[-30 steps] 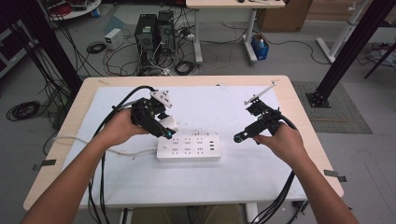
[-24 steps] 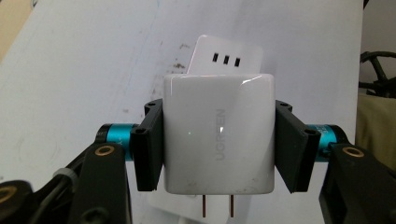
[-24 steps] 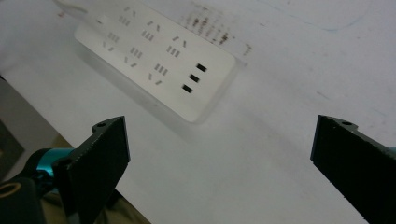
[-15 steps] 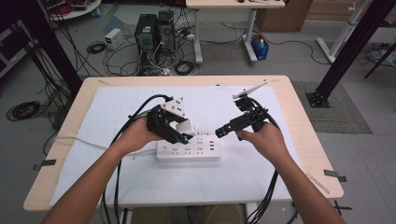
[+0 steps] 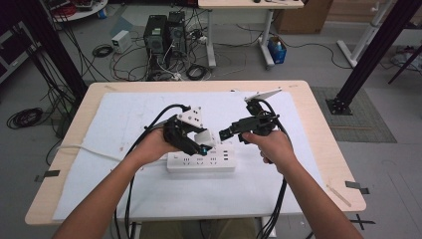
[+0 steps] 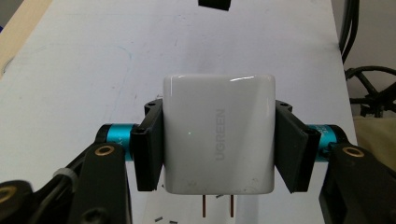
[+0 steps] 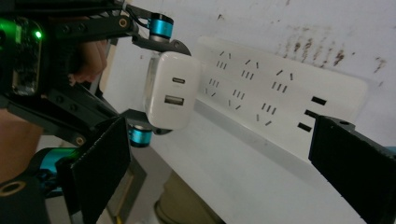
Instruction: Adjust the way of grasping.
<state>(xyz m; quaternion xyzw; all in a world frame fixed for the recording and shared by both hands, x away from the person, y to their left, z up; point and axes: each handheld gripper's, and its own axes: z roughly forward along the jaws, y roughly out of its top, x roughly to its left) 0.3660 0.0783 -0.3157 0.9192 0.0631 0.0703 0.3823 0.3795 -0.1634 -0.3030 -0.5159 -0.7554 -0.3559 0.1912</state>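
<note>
High view, charger: a white charger (image 5: 204,139) sits clamped in the left gripper (image 5: 199,147), just above the left end of a white power strip (image 5: 201,162); whether it touches the strip cannot be told from here.
High view, strip: it lies flat on a white mat (image 5: 124,124) over the table (image 5: 318,114), its long axis running left to right across the picture.
High view, right gripper: the right gripper (image 5: 225,133) hangs just right of the charger, its tip aimed left at it, the jaws parted and bare.
High view, hands: the person's forearms come in from the bottom edge, cables trailing back from both tools.

Left gripper view, grip: both black pads (image 6: 150,149) press the charger's (image 6: 218,133) two side faces, jaws clenched on the block.
Left gripper view, heading: two metal prongs (image 6: 217,208) point toward the camera at the bottom edge; the rounded port end faces away over the mat (image 6: 93,51).

Right gripper view, charger: its port face (image 7: 173,89) is turned to the camera, two ports stacked one above the other, the body held beside the strip's (image 7: 280,100) socket rows.
Right gripper view, jaws: the right gripper's (image 7: 224,154) own jaws stand wide apart with nothing between them.
</note>
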